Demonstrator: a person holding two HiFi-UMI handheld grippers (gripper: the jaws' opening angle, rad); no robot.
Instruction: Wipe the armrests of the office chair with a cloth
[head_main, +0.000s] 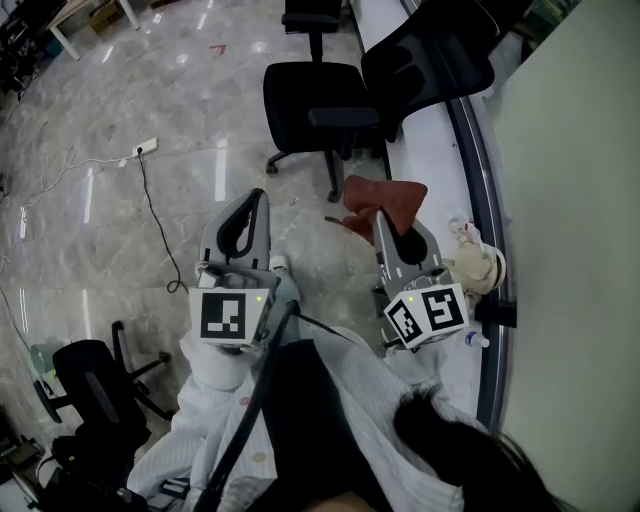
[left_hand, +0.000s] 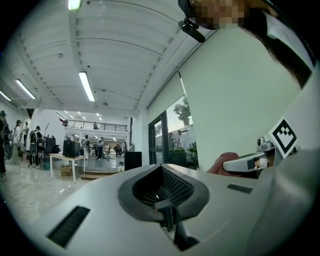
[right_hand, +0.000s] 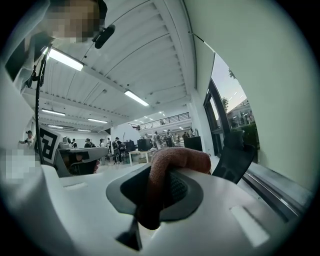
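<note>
A person in pale sleeves stands on a glossy grey marble floor (head_main: 150, 90) and holds a tool out level in each hand. The left tongs (head_main: 256, 196) are pressed together with nothing between them; the left gripper view shows their dark ribbed pads (left_hand: 170, 187) meeting on air. The right tongs (head_main: 381, 216) are clamped on a reddish-brown cloth (head_main: 386, 198), which bunches up over their tips and folds down between the pads in the right gripper view (right_hand: 167, 172).

The black office chair (head_main: 312, 100) stands just ahead of both tools, beside a long window wall on the right. Its seat is to the left, its tall back to the right, and one armrest (head_main: 346, 117) lies across the seat's near edge. The cloth is near the chair but not touching it.

A second black chair (head_main: 92, 385) sits behind, at the person's left. A white power strip (head_main: 146, 147) lies on the floor with a black cable trailing from it.
</note>
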